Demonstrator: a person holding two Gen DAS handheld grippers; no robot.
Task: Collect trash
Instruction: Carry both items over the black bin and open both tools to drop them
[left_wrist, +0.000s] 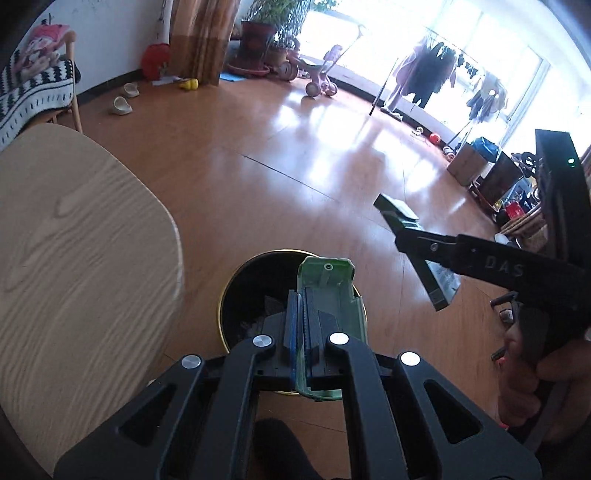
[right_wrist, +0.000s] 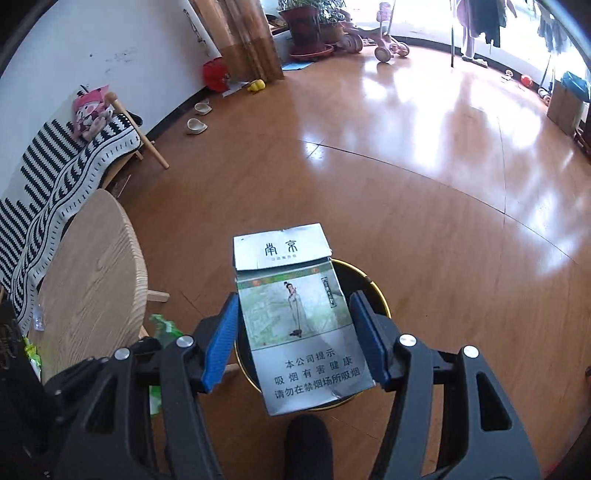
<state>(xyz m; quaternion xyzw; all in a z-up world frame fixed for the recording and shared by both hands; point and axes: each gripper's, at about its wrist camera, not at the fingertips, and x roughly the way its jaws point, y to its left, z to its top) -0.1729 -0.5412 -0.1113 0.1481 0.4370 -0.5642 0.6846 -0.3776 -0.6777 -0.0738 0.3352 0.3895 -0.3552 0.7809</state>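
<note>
the cigarette pack (right_wrist: 301, 325) hides most of the bin (right_wrist: 364, 280); the bin's contents are indistinct.

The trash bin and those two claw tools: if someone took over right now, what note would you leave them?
Left gripper: shut on a thin green plastic wrapper, held over the trash bin.
Right gripper: shut on a cigarette pack, also above the bin.
Done: both pieces picked up and carried to the bin, which already holds some trash.
Left: open each gripper to drop its piece in. More scraps seem to lie by the wooden table.
</note>
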